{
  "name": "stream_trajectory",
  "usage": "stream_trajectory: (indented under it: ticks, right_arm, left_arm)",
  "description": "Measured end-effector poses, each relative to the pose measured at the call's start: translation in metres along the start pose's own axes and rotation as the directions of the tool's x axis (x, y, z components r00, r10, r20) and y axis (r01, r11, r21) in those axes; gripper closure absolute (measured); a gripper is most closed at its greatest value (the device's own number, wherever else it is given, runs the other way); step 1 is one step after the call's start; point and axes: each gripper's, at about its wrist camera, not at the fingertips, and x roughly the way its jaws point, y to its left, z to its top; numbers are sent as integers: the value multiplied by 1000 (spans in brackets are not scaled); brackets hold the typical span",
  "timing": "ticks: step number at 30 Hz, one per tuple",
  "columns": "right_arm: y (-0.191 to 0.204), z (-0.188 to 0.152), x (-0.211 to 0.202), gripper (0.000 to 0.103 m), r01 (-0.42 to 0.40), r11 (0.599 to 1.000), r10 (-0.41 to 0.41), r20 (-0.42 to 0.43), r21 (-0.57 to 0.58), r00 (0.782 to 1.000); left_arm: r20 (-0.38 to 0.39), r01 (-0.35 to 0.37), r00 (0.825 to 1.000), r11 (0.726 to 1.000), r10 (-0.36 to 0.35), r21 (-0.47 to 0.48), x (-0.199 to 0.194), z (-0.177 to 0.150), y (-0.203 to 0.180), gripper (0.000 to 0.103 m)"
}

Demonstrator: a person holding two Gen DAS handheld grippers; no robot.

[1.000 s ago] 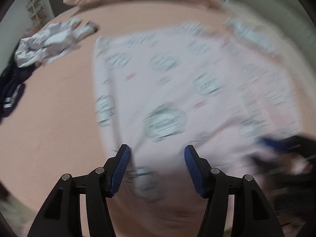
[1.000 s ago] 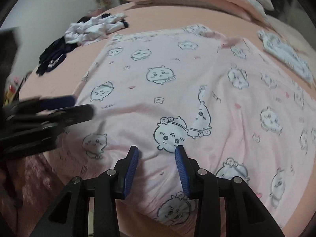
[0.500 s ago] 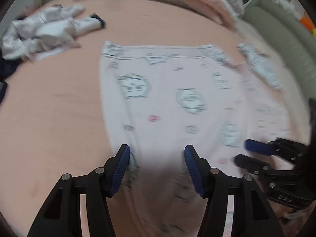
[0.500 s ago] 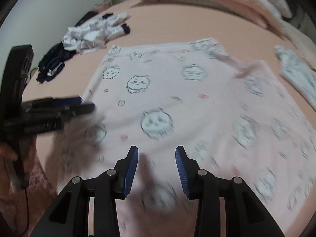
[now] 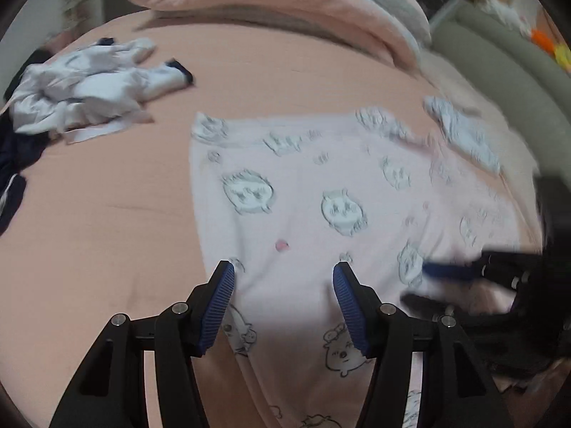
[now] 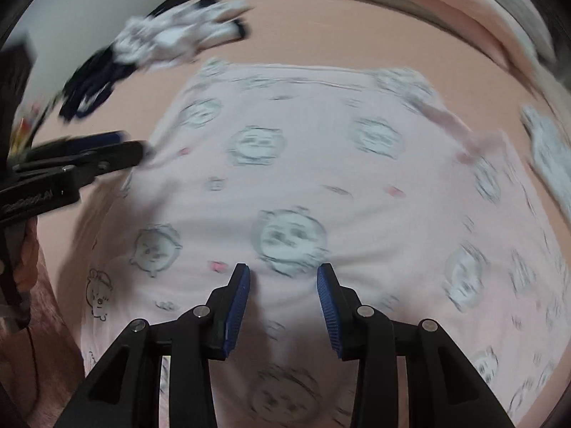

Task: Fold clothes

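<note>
- Left gripper [image 5: 283, 278]: jaws stand moderately wide over the pink printed garment [image 5: 321, 214]. Cloth shows between the pads, but no pinch is visible; I read it as holding nothing.
- Right gripper [image 6: 283, 281]: jaws narrower, also apart, also over the garment with nothing visibly clamped.
- The garment lies spread mostly flat on the peach bed [image 5: 107, 232], its near hem running toward the bed's near edge under both tools and its far hem toward the pillows.
- Risk: a pinch taken from here could catch only the top layer, so the fold drags unevenly. Cause: the cloth is thin and lies flat, with a soft ripple ahead of the right pads.
- Risk: the grippers could knock together, since each shows in the other's view, close along the near hem.
- Risk: the near hem could slide off the bed's near edge if it is tugged that way.
- Around: a crumpled white garment [image 5: 89, 89] and dark clothing [image 5: 14, 164] lie toward the far-left corner, well apart from the work.
- A small pale folded piece [image 5: 464, 132] lies just beside the garment's far-right corner and could get swept along.
- A pink duvet [image 5: 267, 3] lies along the far edge.
</note>
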Motion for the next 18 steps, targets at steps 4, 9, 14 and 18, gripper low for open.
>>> stream_trajectory:
  ticks: [4,9,14,18]
  right_arm:
    - [-28,4,1,65,34,996,-35,17,83,999]
    - [-60,0,-11,64,92,984,-99,41,150,994]
    - [-30,30,-2,64,165,985,-164,32,-50,986]
    - [-35,48,22,64,71,997,-71,0,-22,997]
  left_arm:
    - [-11,-108,994,994,108,-14,7,-16,25,46]
    - [71,-17,997,993,26,-120,-13,5,44,48]
    - [69,98,993,994,-101,39,3,37,-1,48]
    - [-3,23,1000,995,-23,100,33,43,-1,48]
